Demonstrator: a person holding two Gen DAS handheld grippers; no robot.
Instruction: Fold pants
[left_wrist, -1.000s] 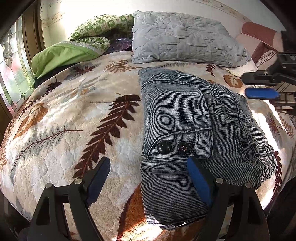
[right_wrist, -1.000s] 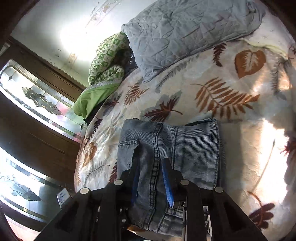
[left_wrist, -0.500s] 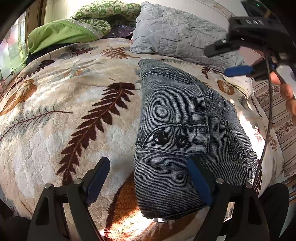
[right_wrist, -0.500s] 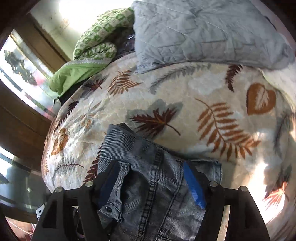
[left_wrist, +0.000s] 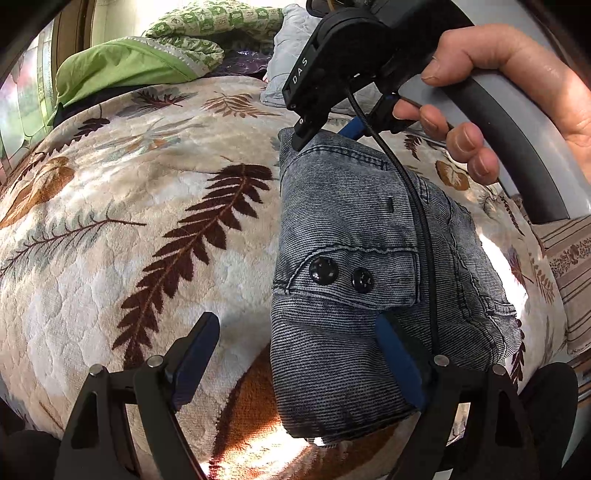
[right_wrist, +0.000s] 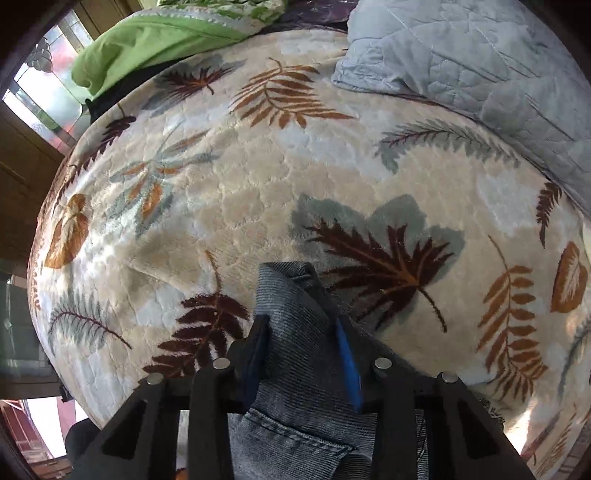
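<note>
Pants (left_wrist: 354, 236) lie folded on the bedspread (left_wrist: 147, 229). My right gripper (right_wrist: 303, 354) has just been closing on their far corner; left gripper (left_wrist: 295, 354) gapes empty. I'd lift slowly, keeping layers aligned.

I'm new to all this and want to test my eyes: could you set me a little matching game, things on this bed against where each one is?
Things:
1. folded jeans
2. grey quilted pillow
3. green bedding
4. left gripper

Places or states:
A. far left corner of the bed
B. jaws wide, straddling the jeans' near edge
C. head of the bed
D. lying on the leaf blanket

Pairs: 1-D, 2-C, 3-A, 4-B
</note>
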